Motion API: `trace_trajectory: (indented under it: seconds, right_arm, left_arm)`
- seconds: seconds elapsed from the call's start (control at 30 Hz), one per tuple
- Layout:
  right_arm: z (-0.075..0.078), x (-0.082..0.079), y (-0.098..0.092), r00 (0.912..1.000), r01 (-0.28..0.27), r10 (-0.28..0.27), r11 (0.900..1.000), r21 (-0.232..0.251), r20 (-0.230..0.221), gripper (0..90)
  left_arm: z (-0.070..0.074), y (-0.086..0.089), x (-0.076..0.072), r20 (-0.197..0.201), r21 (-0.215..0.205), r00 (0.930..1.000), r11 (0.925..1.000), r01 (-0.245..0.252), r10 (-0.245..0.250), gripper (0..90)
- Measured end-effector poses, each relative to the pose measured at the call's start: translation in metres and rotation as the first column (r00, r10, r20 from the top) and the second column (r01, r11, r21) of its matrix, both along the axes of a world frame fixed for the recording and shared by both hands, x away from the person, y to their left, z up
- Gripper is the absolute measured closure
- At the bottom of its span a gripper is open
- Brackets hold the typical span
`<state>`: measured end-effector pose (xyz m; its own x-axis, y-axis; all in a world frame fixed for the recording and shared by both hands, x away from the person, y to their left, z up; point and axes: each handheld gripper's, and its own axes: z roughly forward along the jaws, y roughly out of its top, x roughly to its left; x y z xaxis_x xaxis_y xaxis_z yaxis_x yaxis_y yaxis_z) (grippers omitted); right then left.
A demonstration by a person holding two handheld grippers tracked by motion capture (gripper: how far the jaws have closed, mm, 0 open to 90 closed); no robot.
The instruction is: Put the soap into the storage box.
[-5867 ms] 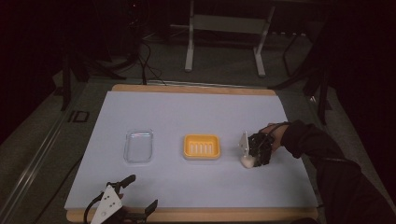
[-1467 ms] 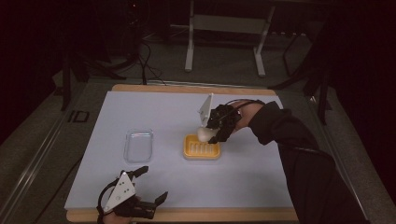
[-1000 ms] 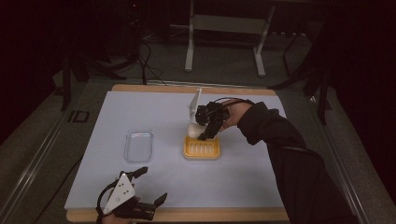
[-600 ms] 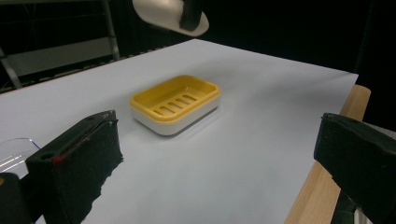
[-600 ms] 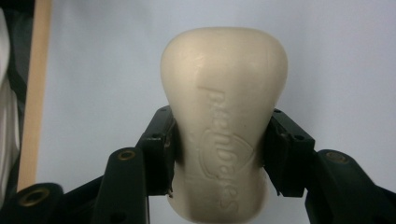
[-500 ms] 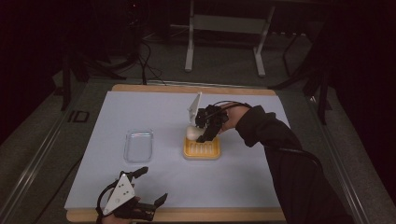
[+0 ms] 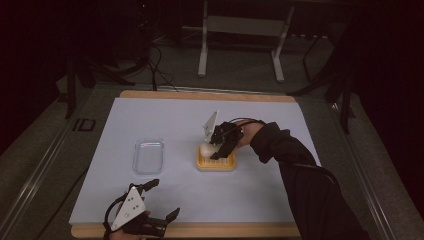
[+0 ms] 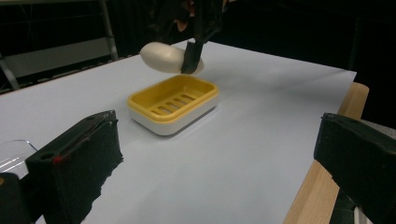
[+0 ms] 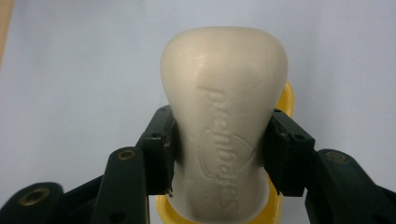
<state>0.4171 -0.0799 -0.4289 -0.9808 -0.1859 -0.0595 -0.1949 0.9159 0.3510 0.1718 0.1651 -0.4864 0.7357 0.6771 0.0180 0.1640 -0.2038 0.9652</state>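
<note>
1. Right tongs [image 7: 214, 151] pinch the cream soap bar [image 9: 224, 121] across its waist, both pads pressed into its sides.
2. Soap hangs just above the yellow soap dish [image 8: 173, 103], not touching it.
3. Left tongs [image 7: 159, 200] rest spread wide at the bench's [image 7: 165, 115] near edge, gripping nothing.
4. Beside the dish lies a clear lid [image 7: 148, 155].

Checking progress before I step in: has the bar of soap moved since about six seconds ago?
Yes. The soap, clamped in the right gripper, has gone from the table right of the yellow soap dish to just above the dish's left end.
</note>
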Motion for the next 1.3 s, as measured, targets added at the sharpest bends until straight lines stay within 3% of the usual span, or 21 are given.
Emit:
trace_trajectory:
  seconds: [0.2,0.7,1.0,1.3]
  right_arm:
    - [-0.009,0.003,-0.004,0.9999,0.006,-0.005,0.998,0.058,-0.009,49.7]
    - [-0.039,0.008,-0.016,0.9995,0.027,-0.027,1.0,0.005,0.017,49.7]
    - [-0.055,0.013,-0.016,0.9974,0.068,-0.069,0.997,-0.021,-0.021,49.6]
    - [-0.059,0.016,-0.015,0.9948,0.096,-0.096,0.995,-0.017,-0.033,49.5]
  left_arm:
    - [0.0,0.0,0.0,0.002,-0.001,1.0,1.0,0.004,-0.004,0.8]
    - [0.0,-0.002,0.001,0.005,0.011,0.9999,0.9999,0.009,-0.009,0.8]
    - [-0.001,-0.002,0.001,0.002,0.013,0.9999,0.9998,0.014,-0.014,0.8]
    - [-0.001,-0.002,0.0,0.0,0.014,0.9999,0.9998,0.017,-0.017,0.8]
